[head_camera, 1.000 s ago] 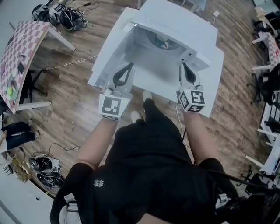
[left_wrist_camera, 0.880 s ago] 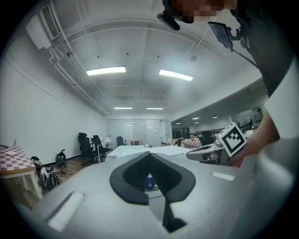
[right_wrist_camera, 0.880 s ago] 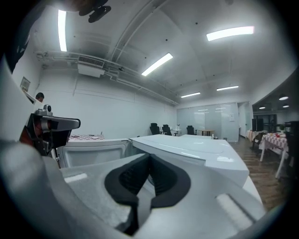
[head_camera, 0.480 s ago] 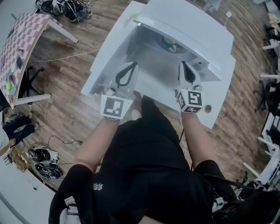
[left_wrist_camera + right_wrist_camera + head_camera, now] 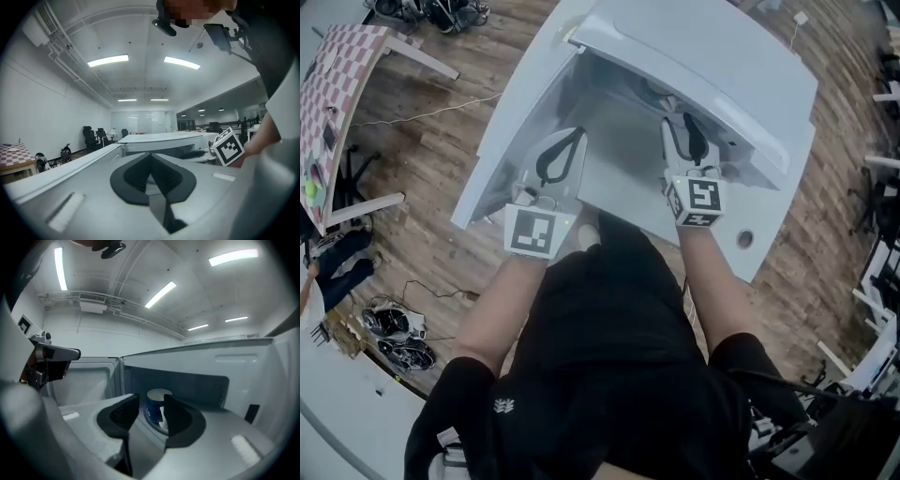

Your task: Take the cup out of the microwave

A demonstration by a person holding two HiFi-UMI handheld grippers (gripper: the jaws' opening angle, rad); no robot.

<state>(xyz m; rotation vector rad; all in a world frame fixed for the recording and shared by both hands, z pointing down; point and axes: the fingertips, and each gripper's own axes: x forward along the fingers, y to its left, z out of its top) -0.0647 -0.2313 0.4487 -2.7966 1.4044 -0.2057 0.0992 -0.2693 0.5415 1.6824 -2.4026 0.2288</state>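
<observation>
A white microwave [image 5: 712, 56] stands with its door [image 5: 508, 122] swung open to the left. In the right gripper view a blue cup [image 5: 154, 409] with a white inside sits on the turntable in the cavity. My right gripper [image 5: 151, 401] is at the cavity's mouth and points straight at the cup. Its jaws have just been opening, and the cup shows through the gap, beyond the tips, with nothing pressed between the pads. In the head view the right gripper [image 5: 680, 122] reaches in under the microwave's top. My left gripper [image 5: 570, 136] hovers by the door side, pads together on nothing.
The microwave sits on a white table [image 5: 750, 239] above a wood floor. A checkered table [image 5: 342, 94] stands at the far left, and cables and headsets [image 5: 394, 333] lie on the floor. Office chairs [image 5: 91, 136] line the far wall.
Both grippers have moved forward and down toward the open microwave. The right gripper's jaws have parted; the left's stay together.
</observation>
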